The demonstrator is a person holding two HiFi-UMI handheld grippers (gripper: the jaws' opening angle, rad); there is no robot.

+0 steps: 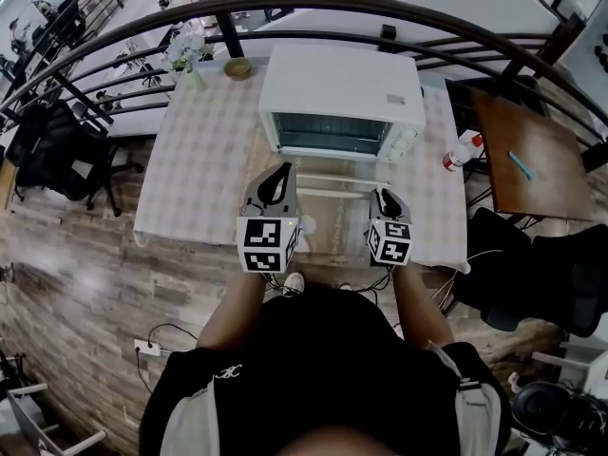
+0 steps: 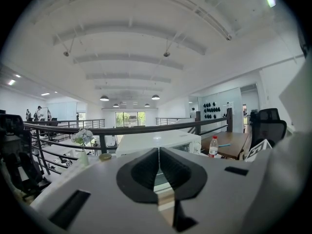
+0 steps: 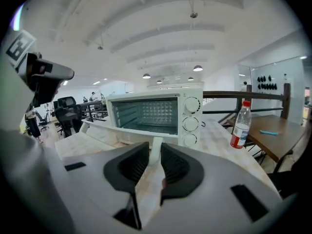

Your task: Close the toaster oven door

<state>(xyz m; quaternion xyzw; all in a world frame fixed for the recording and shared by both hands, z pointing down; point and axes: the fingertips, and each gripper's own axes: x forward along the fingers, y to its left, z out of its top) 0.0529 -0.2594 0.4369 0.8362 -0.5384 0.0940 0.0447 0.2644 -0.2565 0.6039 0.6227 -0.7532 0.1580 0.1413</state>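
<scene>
A white toaster oven (image 1: 342,88) stands at the back of the checked table (image 1: 199,179). Its door (image 1: 328,190) hangs open, lying flat toward me. In the right gripper view the oven (image 3: 156,113) shows its lit cavity, and the door (image 3: 107,133) stretches left with its white handle (image 3: 155,149) caught between the pads. My right gripper (image 1: 383,198) (image 3: 155,152) is shut on the right end of that handle. My left gripper (image 1: 280,174) (image 2: 159,152) hovers by the door's left side, jaws together with nothing between them.
A red-labelled water bottle (image 1: 461,150) (image 3: 241,126) stands at the table's right edge. At the back left are a flower vase (image 1: 187,60) and a small bowl (image 1: 237,67). A curved black railing (image 1: 313,8) runs behind the table, and a brown desk (image 1: 527,160) sits at the right.
</scene>
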